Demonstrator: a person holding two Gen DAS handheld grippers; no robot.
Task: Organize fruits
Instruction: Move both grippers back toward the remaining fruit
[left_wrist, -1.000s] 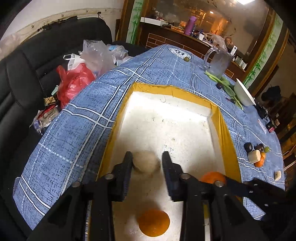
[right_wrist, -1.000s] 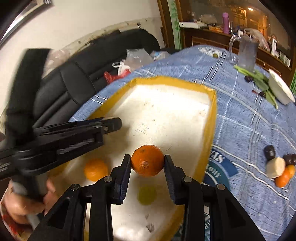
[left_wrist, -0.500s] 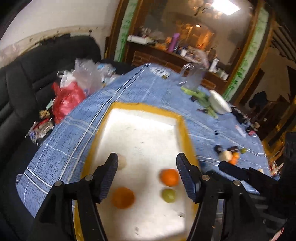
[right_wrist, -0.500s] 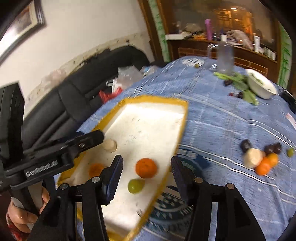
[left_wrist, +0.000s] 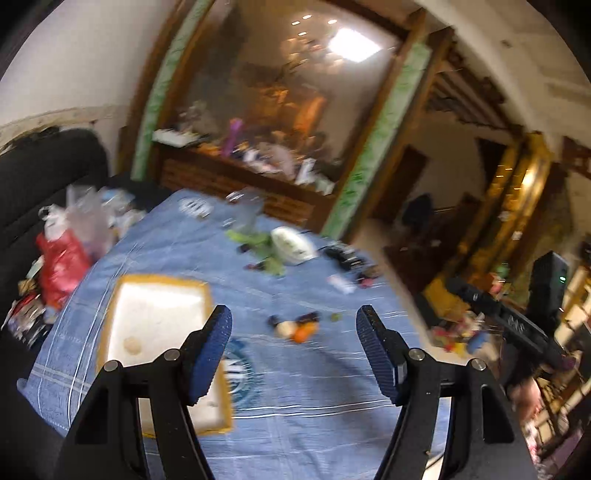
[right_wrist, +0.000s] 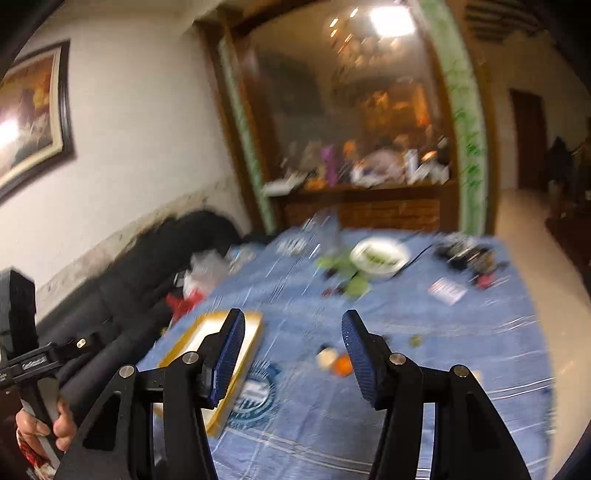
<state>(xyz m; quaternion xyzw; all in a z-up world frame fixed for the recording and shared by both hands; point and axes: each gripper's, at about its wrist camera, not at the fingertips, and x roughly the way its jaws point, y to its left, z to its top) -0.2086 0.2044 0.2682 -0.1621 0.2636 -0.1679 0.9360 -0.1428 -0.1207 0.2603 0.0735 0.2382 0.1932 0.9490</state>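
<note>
Reaching for the next fruit calls for aiming both tools at the small pile of fruit (left_wrist: 297, 329) lying loose on the blue tablecloth (left_wrist: 314, 398), well apart from the yellow-rimmed tray (left_wrist: 110, 325), and taking one piece each without knocking the cluster. The left gripper (left_wrist: 293, 354) has its jaws apart with nothing between them, having just been opening; the right gripper (right_wrist: 291, 354) likewise stands parted and empty. A second ago each was closed on a fruit over the tray: a pale one on the left, an orange on the right. Now a pale fruit (left_wrist: 132, 345) rests inside the tray, and both views have swung up and away toward the pile; both are blurred.
</note>
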